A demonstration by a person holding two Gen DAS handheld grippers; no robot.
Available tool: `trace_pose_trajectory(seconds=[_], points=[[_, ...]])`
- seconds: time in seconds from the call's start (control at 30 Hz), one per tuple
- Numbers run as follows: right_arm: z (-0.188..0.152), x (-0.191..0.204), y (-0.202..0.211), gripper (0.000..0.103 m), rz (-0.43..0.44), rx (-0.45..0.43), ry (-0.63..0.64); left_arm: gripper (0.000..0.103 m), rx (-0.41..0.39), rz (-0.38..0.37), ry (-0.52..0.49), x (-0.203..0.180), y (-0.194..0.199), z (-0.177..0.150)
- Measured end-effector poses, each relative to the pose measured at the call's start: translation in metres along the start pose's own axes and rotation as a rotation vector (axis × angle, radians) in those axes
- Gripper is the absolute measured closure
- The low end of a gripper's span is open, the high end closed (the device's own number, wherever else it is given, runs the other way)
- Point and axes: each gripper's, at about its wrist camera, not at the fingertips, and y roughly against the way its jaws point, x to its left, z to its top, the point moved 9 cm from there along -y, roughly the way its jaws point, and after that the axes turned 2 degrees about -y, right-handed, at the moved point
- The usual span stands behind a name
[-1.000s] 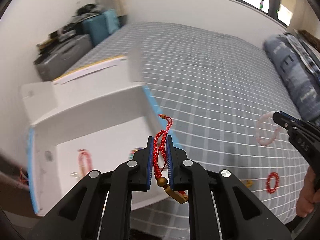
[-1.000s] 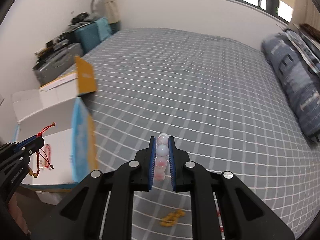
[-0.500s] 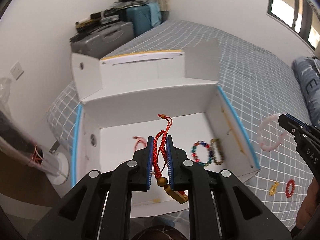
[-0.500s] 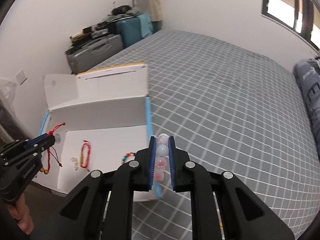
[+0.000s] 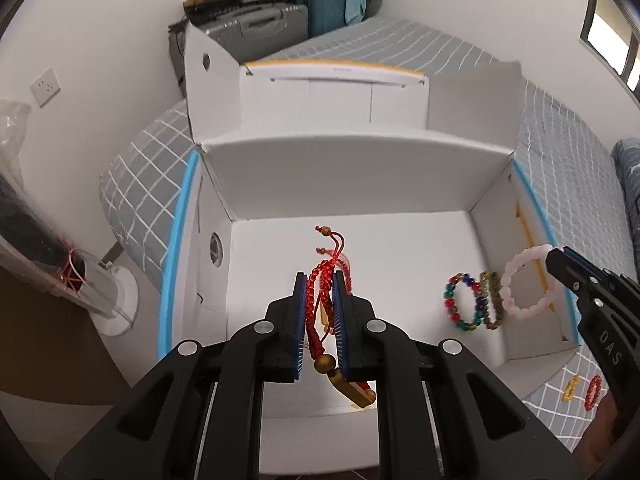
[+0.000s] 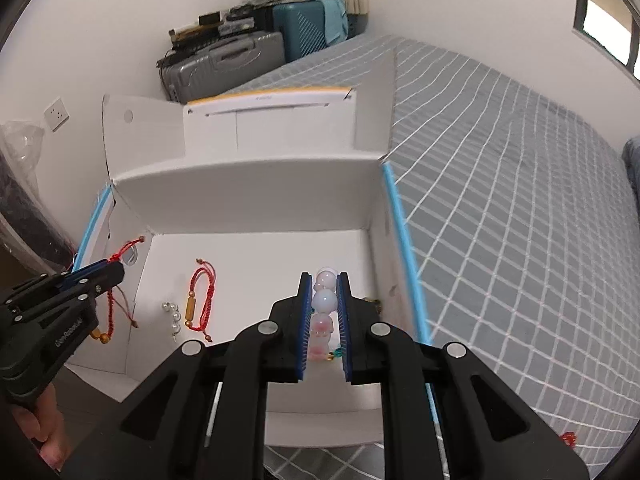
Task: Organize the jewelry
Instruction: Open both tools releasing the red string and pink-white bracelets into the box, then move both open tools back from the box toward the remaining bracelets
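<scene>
My left gripper (image 5: 320, 276) is shut on a red braided bracelet (image 5: 318, 304) with gold beads and holds it above the left half of the open white box (image 5: 360, 168). My right gripper (image 6: 323, 278) is shut on a pale pink bead bracelet (image 6: 323, 304) over the box's right side; that bracelet also shows in the left wrist view (image 5: 528, 284). On the box floor lie a multicoloured bead bracelet (image 5: 464, 300), a brown bead bracelet (image 5: 491, 300), another red cord bracelet (image 6: 200, 300) and small silver pieces (image 6: 173, 314).
The box sits at the corner of a bed with a grey checked cover (image 6: 500, 140). A yellow piece (image 5: 571, 388) and a red bead ring (image 5: 593, 391) lie on the cover by the box. Suitcases (image 6: 228, 64) stand against the wall. A blue pillow (image 5: 628, 184) lies at the right.
Both grippers have swung left from over the bed to above the open box, each still holding its bracelet. The box floor and its jewelry have come into view.
</scene>
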Motion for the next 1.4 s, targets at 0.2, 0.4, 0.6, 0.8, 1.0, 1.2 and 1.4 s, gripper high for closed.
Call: trace_pose_trajectory(seconds=[0.2,0.4,0.6,0.8,1.0,1.2,1.4], points=[[-0.003,0.006,-0.024,0.091,-0.006,0.036,0.016,0.091,0.052,-0.015,0.0,0.0,-0.03,-0.004],[-0.006,0.005,-0.042,0.091,-0.016,0.069,0.023,0.091,0.076,-0.023,-0.002,0.0,-0.045,-0.004],[-0.009,0.005,-0.053,0.091,-0.015,0.09,0.021,0.09,0.082,-0.019,-0.006,0.002,-0.051,-0.005],[-0.014,0.006,-0.059,0.09,-0.005,0.117,0.016,0.087,0.077,-0.036,0.003,0.003,-0.052,-0.004],[-0.009,0.007,-0.048,0.054,0.004,0.088,0.013,0.033,0.01,-0.023,0.018,0.007,-0.031,0.003],[-0.004,0.006,-0.036,0.027,0.004,0.053,0.028,0.021,-0.036,-0.008,0.025,0.012,-0.014,0.009],[0.001,0.004,-0.024,0.008,-0.008,0.015,0.032,0.006,-0.104,0.007,0.02,0.017,0.005,0.012]])
